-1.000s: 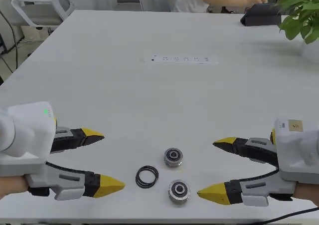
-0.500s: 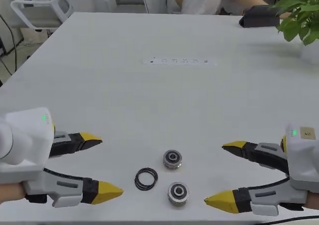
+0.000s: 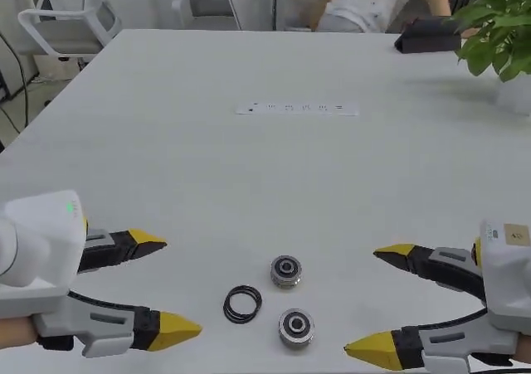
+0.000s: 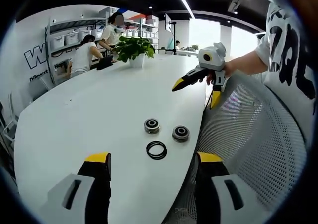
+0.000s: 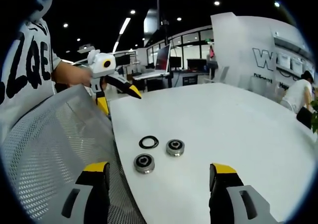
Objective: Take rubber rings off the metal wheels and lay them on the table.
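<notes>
Two metal wheels lie near the table's front edge, one farther (image 3: pixel 285 270) and one nearer (image 3: pixel 296 326). Two black rubber rings (image 3: pixel 242 303) lie overlapped on the table just left of them. My left gripper (image 3: pixel 170 284) is open to the left of the rings and holds nothing. My right gripper (image 3: pixel 367 303) is open to the right of the wheels and also holds nothing. The left gripper view has the wheels (image 4: pixel 152 125) (image 4: pixel 181 133), the rings (image 4: pixel 156 150) and the right gripper (image 4: pixel 195 95) beyond. The right gripper view has the wheels (image 5: pixel 175 147) (image 5: pixel 144 163) and the rings (image 5: pixel 148 142).
A white power strip (image 3: pixel 297 109) lies at mid-table. A green plant (image 3: pixel 498 26) and a black object (image 3: pixel 427 34) sit at the far right, with a person behind. A white chair (image 3: pixel 70 9) stands far left. A mesh chair back (image 4: pixel 238 134) is beside the table's front edge.
The head camera has tilted, shifting the whole picture. Both grippers have drawn back a little from the wheels, the right one more. Wheels and rings have not moved.
</notes>
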Demonstrator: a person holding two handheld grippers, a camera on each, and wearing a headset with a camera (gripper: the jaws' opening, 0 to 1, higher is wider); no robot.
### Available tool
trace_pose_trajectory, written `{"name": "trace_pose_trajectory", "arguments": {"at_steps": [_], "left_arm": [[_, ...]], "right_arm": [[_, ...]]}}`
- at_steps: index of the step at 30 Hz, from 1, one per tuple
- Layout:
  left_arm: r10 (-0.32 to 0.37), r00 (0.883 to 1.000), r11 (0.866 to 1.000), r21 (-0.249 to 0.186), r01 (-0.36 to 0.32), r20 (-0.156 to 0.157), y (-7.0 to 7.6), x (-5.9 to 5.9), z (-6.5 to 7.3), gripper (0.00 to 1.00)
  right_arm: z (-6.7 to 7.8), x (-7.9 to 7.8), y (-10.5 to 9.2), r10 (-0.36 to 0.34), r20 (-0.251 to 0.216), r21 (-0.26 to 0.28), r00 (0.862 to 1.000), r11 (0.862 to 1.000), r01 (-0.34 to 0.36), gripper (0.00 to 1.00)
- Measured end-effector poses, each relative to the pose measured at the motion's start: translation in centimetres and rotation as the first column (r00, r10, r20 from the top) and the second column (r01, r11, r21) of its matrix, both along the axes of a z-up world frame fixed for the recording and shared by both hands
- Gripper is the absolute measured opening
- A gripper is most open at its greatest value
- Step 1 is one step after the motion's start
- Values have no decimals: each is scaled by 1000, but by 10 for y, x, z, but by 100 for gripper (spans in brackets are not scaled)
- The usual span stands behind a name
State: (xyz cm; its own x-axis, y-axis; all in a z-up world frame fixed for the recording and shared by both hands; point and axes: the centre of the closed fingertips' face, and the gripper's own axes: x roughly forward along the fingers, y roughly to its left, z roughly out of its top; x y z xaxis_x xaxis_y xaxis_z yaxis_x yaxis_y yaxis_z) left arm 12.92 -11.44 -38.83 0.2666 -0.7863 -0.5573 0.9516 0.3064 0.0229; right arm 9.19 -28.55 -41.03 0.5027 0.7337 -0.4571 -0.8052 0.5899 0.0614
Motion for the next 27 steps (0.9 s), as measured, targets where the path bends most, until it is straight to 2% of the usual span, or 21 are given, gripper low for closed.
{"name": "trace_pose_trajectory", "arguments": {"at_steps": [27], "left_arm": [[30,999,1000,6,-30,13,7,1,3,66]], "right_arm": [[-1,-4,-5,-9,2,1,1000,1000,9,82]]}}
